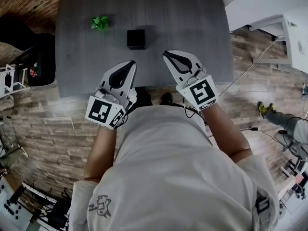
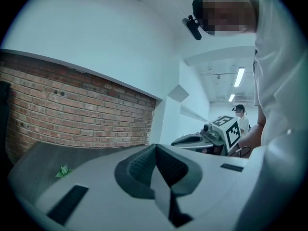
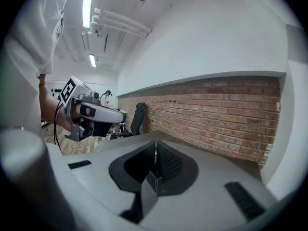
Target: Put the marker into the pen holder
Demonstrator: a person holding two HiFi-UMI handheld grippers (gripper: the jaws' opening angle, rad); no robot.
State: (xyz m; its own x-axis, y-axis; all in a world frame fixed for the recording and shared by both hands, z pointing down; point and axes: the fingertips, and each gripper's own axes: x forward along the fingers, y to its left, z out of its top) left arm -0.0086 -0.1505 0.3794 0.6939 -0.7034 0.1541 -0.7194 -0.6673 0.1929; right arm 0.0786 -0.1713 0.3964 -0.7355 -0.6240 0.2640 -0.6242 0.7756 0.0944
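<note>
— Where is the marker?
— You can see it in no view. Only the pen holder [image 1: 136, 38] stands at the upper middle, on the table [image 1: 192, 32].
— My grippers?
— Left gripper [image 2: 155, 147] and right gripper [image 3: 155, 148]: jaws together, no marker between them. A marker is probably light, stiff and slippery, so grip it mid-barrel.

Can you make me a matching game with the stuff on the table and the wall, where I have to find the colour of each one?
Things:
1. pen holder
2. little leafy thing
3. table
4. wall

Colours:
A. green
B. reddish-brown bricks
C. black
D. dark grey

Right pairs: 1-C, 2-A, 3-D, 4-B.
</note>
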